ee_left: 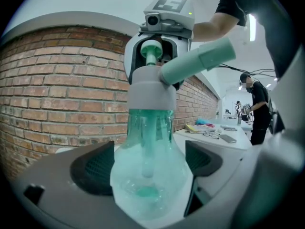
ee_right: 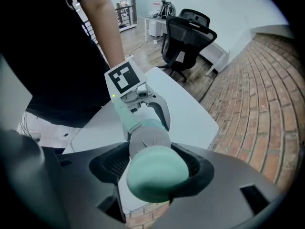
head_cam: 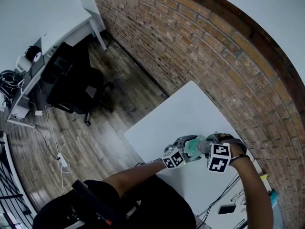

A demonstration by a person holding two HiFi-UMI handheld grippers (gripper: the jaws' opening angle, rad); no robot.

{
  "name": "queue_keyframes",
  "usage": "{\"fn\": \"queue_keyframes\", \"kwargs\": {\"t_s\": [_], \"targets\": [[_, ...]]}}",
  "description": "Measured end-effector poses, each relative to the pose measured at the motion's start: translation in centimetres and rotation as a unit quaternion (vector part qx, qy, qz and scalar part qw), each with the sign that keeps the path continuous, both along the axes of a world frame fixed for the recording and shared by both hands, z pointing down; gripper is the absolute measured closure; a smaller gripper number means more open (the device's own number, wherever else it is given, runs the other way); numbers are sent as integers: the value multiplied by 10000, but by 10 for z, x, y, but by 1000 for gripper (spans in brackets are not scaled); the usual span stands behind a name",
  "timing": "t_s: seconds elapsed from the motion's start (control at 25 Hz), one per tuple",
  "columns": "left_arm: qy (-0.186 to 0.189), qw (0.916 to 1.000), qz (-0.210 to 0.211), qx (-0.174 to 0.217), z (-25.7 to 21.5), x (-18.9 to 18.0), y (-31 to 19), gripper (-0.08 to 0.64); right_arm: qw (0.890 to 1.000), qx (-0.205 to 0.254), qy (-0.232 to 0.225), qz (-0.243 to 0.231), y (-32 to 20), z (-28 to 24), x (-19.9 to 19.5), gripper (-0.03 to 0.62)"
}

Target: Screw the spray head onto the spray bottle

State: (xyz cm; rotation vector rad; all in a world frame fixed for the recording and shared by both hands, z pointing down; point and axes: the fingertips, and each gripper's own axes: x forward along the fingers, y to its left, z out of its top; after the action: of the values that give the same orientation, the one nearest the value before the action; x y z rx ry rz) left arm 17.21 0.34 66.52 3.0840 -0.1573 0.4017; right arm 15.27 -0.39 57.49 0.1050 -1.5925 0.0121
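Right claw (ee_right: 153, 165), pointing down, is clamped on the spray head (ee_right: 151, 176), which sits atop the upright spray bottle (ee_left: 148, 149). Left claw (ee_left: 148, 168) clamps its body from the side, above the counter (head_cam: 188, 111). Twisting should follow that upright axis.

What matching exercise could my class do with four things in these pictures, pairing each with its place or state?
Things:
1. spray bottle
2. spray head
3. office chair
4. brick wall

Places or states:
A. stands on the wooden floor beside a desk
B. gripped from above by the right gripper
C. held between the left gripper's jaws
D. runs along the white table

Pairs: 1-C, 2-B, 3-A, 4-D
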Motion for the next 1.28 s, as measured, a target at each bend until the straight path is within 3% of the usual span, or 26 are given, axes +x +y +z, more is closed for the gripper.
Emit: {"fn": "queue_keyframes", "kwargs": {"t_s": [0.36,0.6,1.28], "targets": [[-5,10000,-39,-28,-1,-1,0,98,9912,-27,-460,1241,-1,-2,-2,318],[-26,10000,-27,-16,-2,1,1,100,9747,230,-989,1991,-3,-6,-1,318],[-21,10000,-49,-26,0,2,-1,99,9536,345,-1015,2812,-7,-4,1,318]]}}
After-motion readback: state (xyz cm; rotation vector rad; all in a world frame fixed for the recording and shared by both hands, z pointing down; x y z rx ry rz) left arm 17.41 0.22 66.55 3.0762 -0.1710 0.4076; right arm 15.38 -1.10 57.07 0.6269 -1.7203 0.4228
